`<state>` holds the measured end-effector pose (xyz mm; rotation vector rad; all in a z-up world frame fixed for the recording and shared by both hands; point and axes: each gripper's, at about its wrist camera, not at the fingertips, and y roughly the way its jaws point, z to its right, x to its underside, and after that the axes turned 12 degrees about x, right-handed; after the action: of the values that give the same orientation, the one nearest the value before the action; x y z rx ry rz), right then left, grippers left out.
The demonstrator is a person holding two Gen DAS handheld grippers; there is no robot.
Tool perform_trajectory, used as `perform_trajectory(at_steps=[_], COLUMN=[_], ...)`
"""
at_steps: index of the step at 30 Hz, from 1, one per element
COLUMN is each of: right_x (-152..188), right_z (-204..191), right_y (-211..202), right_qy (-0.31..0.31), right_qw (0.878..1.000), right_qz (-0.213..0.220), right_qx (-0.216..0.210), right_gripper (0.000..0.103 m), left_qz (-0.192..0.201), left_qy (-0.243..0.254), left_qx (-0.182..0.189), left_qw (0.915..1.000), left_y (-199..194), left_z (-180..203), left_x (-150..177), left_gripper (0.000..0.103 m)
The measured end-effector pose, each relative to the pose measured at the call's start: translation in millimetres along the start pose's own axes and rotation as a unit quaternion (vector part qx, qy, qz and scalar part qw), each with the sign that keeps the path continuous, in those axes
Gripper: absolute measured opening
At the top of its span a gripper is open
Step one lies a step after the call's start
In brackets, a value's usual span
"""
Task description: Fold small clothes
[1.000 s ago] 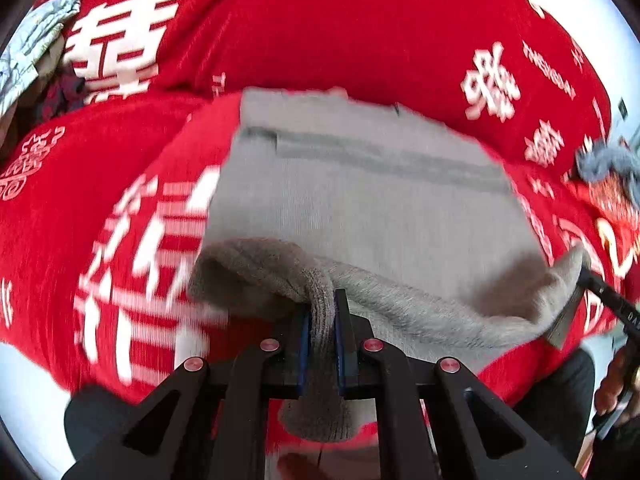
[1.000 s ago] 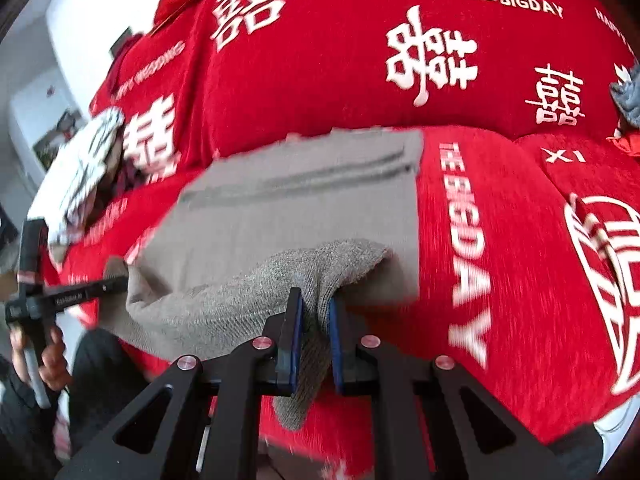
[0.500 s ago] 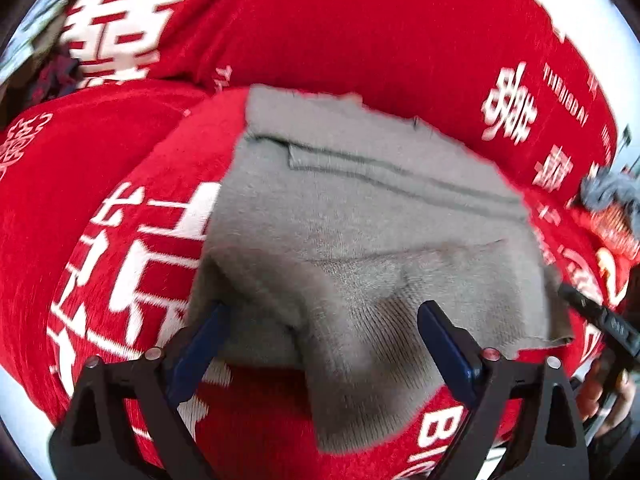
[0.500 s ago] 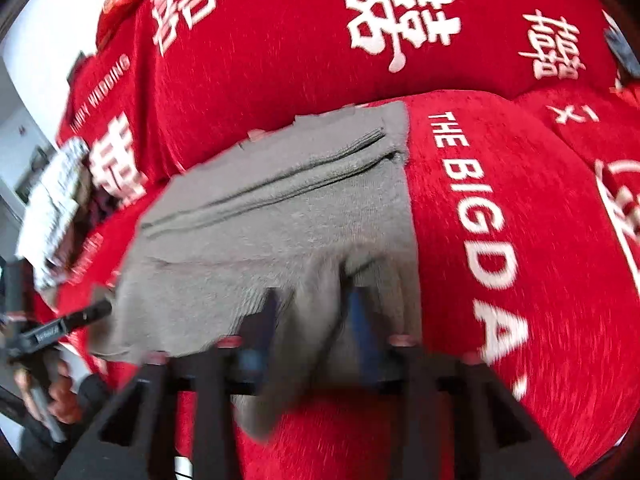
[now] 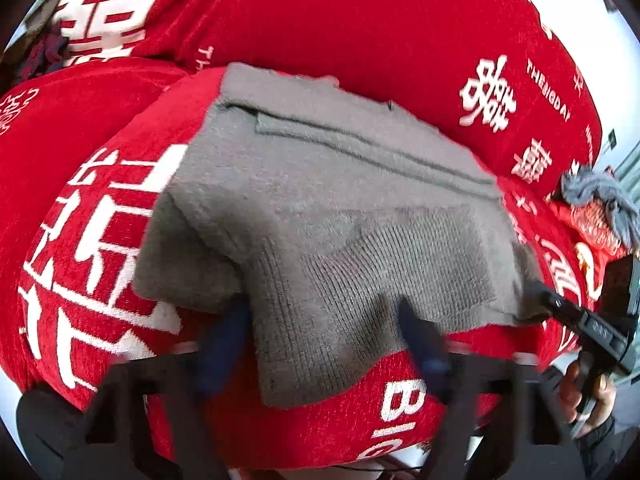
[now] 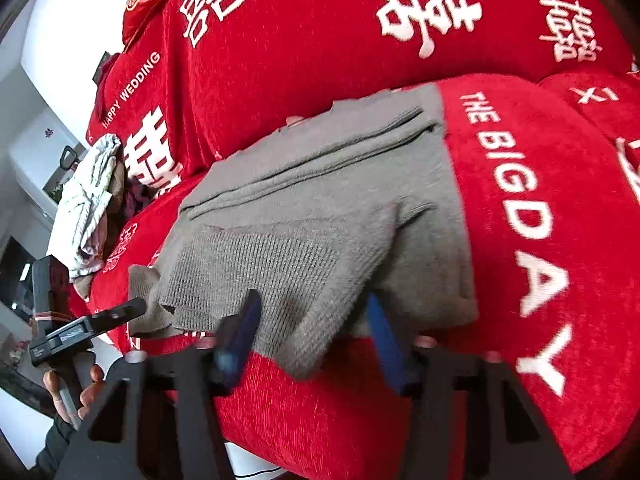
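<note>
The grey knitted garment (image 5: 332,216) lay spread on a red cushion (image 5: 100,208) printed with white characters, its near edge folded back over itself so that a ribbed flap hung toward the cushion's front. The left tongs (image 5: 324,332) straddled that flap: the blue pads (image 5: 416,336) stood on either side of the hanging cloth, apart from it and pressing nothing. Their jaws had just been closing from a wider spread, with the cloth between them yet not pinched. The right tongs (image 6: 314,330) stood likewise at the garment's other end, their pads (image 6: 240,332) on either side of the drooping corner, released and narrowing but not gripping.

Both tongs pointed downward at a slant toward the cushion's front edge.

The left wrist view showed the right tongs' black finger at the garment's far corner, the hand (image 5: 588,396) holding them, and a blue-grey piece of clothing (image 5: 600,196) well apart on the cushions. The right wrist view showed instead a pale crumpled garment (image 6: 92,204) heaped beyond the left end, the words "THE BIG DAY" beside the grey garment, and the other hand (image 6: 76,388) on the left tongs' handle.
</note>
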<state>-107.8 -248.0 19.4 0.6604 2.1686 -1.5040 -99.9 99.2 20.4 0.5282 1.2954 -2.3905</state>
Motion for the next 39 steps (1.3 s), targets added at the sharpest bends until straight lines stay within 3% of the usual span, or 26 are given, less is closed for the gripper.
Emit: perform_trajectory(at_steps=[2,3,4,10,18,25,39], right_x=[-2,-2,-2,-11,-45,-76,-127], right_z=[0,1,0,-6,-9,-10,-1], right_y=[8,10,8,-18,-38,-24,21], right_qy=[-0.002,-0.002,-0.002,-0.012,0.012,0.024,0.049], right_qw=[1.0,1.0,1.0,0.999,0.997,0.997,0.996], right_qz=[-0.013,-0.016,-0.013,0.02,0.068,0.075,0.065], right_qx=[-0.003,0.0,-0.003,-0.027,-0.029,-0.011,0.026], right_gripper=[0.013,0.011,0.009,0.008,0.008,0.008,0.008], left_qz=[0.003,0.005,0.005,0.04,0.096,0.095,0.095], left_qy=[0.003,-0.001,-0.009,-0.025,-0.024,-0.014,-0.003], left_qx=[-0.013,-0.008,0.004,0.024,0.01,-0.026,-0.049], left_qw=[0.9999,1.0,0.9999,0.9986,0.995,0.995,0.9942], left_y=[0,-2,-5,-25,-40,-20,14], left_z=[-1,-3,-6,-9,-1,3,3], left_x=[-1,-2,-3,-11,-49,-83,-135], left_gripper=[0.037,0.019,0.012,0.012,0.012,0.012,0.012])
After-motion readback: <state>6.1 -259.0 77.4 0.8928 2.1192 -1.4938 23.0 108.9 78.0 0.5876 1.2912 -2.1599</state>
